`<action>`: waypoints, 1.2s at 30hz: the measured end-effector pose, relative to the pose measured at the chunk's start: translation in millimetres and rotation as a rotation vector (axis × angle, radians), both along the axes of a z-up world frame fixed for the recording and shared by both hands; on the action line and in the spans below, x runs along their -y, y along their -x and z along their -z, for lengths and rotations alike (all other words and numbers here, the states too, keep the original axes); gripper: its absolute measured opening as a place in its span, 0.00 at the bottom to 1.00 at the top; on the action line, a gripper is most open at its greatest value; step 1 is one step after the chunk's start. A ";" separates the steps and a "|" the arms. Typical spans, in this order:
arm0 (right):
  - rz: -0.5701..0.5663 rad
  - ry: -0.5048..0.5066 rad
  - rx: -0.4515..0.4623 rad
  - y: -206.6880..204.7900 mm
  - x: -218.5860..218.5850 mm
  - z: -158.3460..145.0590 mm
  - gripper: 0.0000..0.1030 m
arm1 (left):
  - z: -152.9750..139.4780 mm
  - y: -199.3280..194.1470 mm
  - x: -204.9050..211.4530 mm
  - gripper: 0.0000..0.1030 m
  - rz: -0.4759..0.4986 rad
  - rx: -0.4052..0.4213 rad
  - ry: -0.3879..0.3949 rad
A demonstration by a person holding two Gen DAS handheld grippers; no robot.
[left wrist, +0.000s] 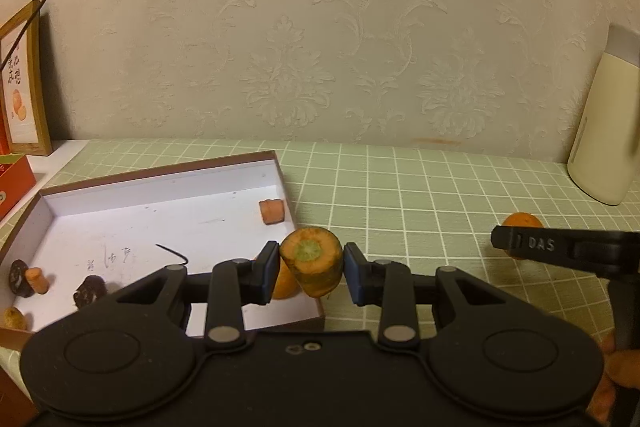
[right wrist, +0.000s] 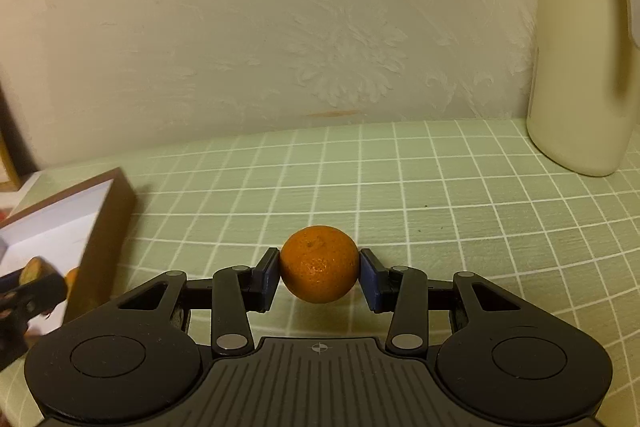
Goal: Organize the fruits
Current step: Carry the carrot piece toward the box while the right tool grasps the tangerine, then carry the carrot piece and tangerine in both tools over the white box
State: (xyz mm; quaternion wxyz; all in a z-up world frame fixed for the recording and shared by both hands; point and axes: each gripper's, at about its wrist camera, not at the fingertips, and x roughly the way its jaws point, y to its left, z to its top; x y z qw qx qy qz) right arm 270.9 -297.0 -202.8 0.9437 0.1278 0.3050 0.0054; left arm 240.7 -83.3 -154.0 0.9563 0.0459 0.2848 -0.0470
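My left gripper [left wrist: 311,269] is shut on a thick carrot chunk [left wrist: 314,265] with its cut face toward the camera, held above the right front corner of a shallow white box with a brown rim [left wrist: 160,173]. The box holds another carrot piece [left wrist: 272,211], a small carrot piece [left wrist: 38,279], dark round pieces [left wrist: 89,291] and an orange piece [left wrist: 286,283] behind the left pad. My right gripper [right wrist: 319,267] is shut on a small mandarin [right wrist: 319,263] just above the green grid mat [right wrist: 440,207]. The mandarin also shows in the left wrist view [left wrist: 522,221] behind the right gripper's finger.
A tall cream bottle [right wrist: 576,67] stands at the back right by the patterned wall. A framed picture [left wrist: 24,83] and an orange carton [left wrist: 14,183] stand at the back left. The box's corner [right wrist: 108,211] lies left of the right gripper.
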 end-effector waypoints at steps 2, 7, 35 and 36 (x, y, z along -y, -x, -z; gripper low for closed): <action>-0.017 -0.003 0.010 8.2 -4.7 -5.0 0.41 | -2.2 2.8 -3.0 0.24 -0.006 -0.002 0.002; -0.062 0.002 0.049 30.4 -17.8 -18.8 0.41 | -7.2 12.1 -11.7 0.25 -0.018 0.004 -0.006; -0.314 0.009 0.294 110.1 -136.7 -84.6 0.41 | -50.5 69.7 -137.1 0.25 -0.234 0.089 -0.042; -0.321 0.015 0.304 109.4 -141.6 -85.8 0.41 | -51.7 69.4 -141.8 0.25 -0.245 0.091 -0.043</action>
